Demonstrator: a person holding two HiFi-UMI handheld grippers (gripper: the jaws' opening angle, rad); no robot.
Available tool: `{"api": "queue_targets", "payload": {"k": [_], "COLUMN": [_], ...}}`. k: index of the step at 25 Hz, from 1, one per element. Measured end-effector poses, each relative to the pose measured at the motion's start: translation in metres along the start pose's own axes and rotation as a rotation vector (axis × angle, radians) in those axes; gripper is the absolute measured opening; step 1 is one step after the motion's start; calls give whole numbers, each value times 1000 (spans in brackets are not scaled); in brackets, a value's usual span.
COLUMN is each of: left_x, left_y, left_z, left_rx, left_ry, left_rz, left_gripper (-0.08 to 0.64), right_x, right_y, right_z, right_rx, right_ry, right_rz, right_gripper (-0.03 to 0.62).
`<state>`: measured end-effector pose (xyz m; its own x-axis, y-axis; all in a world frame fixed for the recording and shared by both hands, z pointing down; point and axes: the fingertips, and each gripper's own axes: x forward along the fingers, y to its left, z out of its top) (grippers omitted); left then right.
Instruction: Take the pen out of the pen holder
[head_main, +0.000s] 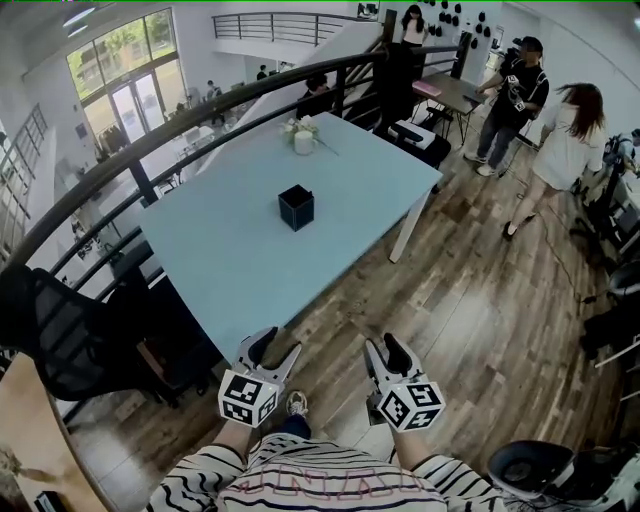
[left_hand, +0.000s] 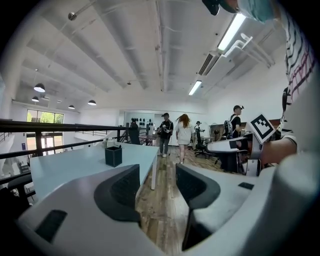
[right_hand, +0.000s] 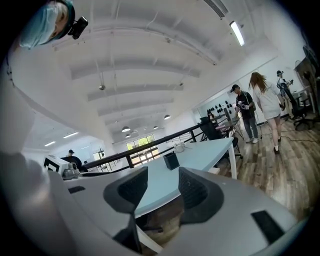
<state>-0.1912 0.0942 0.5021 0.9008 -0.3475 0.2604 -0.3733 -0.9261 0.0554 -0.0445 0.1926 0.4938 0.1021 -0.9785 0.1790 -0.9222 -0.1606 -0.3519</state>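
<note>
Left gripper (head_main: 277, 346) and right gripper (head_main: 385, 345) at bottom centre of head view, both spread wide, gripping nothing, hovering short of the table's near corner. Pen holder (head_main: 296, 207) upright at frame centre on the pale blue table (head_main: 230, 270), well apart from both tools. No pen showing above the rim (possibly sitting low inside, too small to tell). Main risks: clipping the rim on the way in and tipping or sliding the holder; closing on the holder wall instead of the pen; dragging the holder up with the pen, with nothing bracing it. Open room: bare tabletop all round the holder, vase with flowers (head_main: 303, 135) well apart toward upper centre. Edges to mind: near table corner just ahead of the left tool, black chair (head_main: 70, 345) at lower left, dark railing (head_main: 200, 110) along the table's left side. People (head_main: 565, 150) at upper right, well clear.
</note>
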Motion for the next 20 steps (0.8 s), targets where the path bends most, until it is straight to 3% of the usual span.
{"api": "queue_targets", "payload": {"k": [11, 20], "left_x": [89, 113], "left_y": [95, 163], "left_z": [27, 34], "left_rx": [16, 20], "left_ry": [24, 16], "left_rz": [-57, -57], "left_gripper": [204, 204], "right_x": [113, 175], "right_y": [-23, -21], "right_z": [37, 41], "right_rx": [29, 47], "right_ry": [-32, -44], "right_rz": [-69, -110], "right_gripper": [186, 186]}}
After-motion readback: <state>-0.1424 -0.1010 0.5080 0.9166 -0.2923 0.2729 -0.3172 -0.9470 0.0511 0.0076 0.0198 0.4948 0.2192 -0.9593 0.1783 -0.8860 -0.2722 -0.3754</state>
